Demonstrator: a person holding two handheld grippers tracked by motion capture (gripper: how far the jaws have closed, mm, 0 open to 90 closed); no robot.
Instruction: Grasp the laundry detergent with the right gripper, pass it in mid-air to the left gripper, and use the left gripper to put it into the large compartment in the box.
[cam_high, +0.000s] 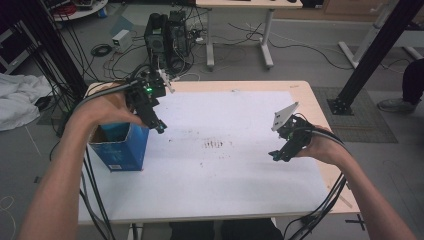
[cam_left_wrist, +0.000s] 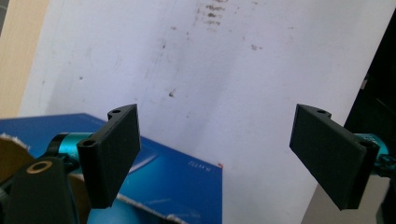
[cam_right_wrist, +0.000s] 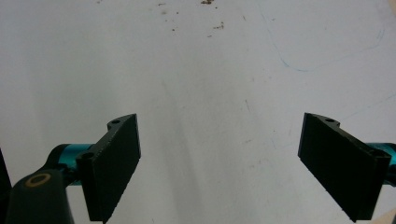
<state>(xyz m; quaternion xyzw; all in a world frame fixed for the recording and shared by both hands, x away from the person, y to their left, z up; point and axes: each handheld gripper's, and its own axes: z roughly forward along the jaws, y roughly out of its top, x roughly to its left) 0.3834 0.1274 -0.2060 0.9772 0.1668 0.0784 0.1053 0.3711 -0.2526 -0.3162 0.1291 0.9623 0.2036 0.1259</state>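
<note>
Blue cardboard box (cam_high: 121, 146) beneath the wide-open, empty left claw (cam_high: 159, 126); right claw (cam_high: 276, 156) likewise open, above white-covered table (cam_high: 225, 170).

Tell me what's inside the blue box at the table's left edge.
The blue box is open at the top, showing a dark interior and a brown cardboard flap. The left tongs, open, and the hand cover much of the opening, so any contents cannot be seen.

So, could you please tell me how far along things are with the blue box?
Done: nothing visibly; brown specks remain on the white sheet. In hand: the left tool hovers open above the open blue box. Left: the right tool, open and empty, holds nothing.
</note>
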